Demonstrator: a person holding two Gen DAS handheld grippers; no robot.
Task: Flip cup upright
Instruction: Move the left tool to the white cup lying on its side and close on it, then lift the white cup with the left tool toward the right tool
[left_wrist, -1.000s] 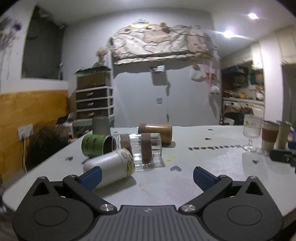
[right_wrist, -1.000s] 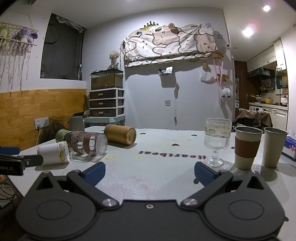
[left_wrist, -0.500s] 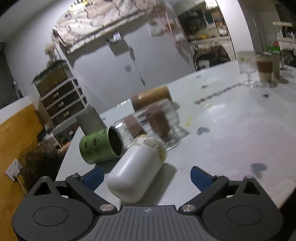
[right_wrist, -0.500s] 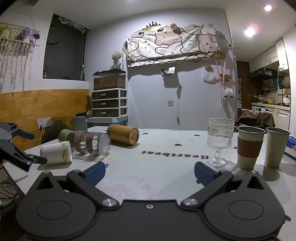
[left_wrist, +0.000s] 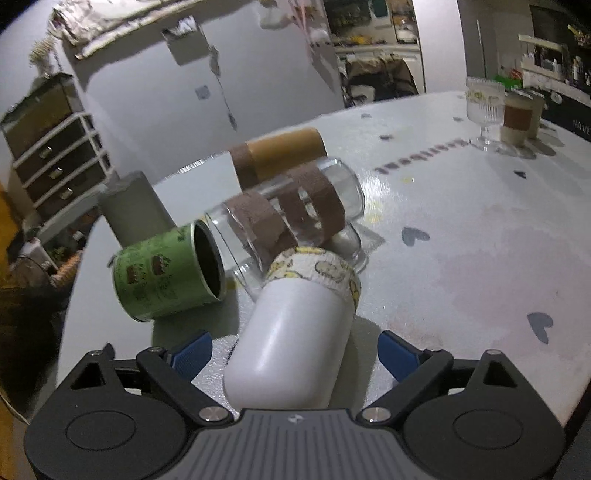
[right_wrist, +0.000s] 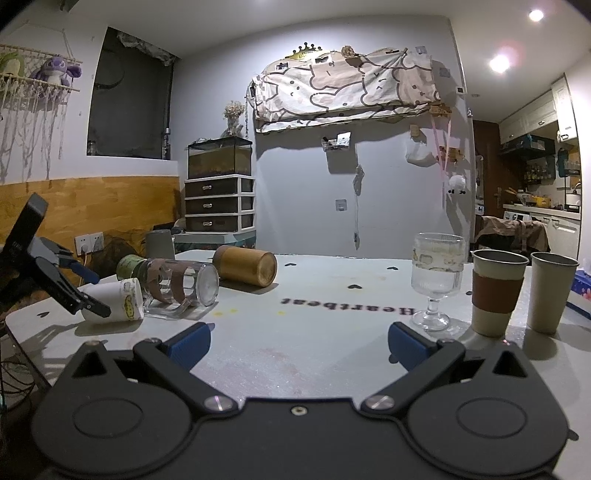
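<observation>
Tilting downward since a moment ago, the left gripper (left_wrist: 293, 354) straddles the white cup (left_wrist: 295, 339) lying at the table's (left_wrist: 461, 266) near left, jaws wide; the right gripper (right_wrist: 297, 341) hovers wide apart.

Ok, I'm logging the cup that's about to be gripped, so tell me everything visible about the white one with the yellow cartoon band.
The white cylindrical cup with a yellow cartoon band lies on its side on the pale table, closed base toward the left tongs, banded rim against the clear glass mug with brown bands. It looks smooth and opaque. The open tongs straddle it without visible contact.
</observation>
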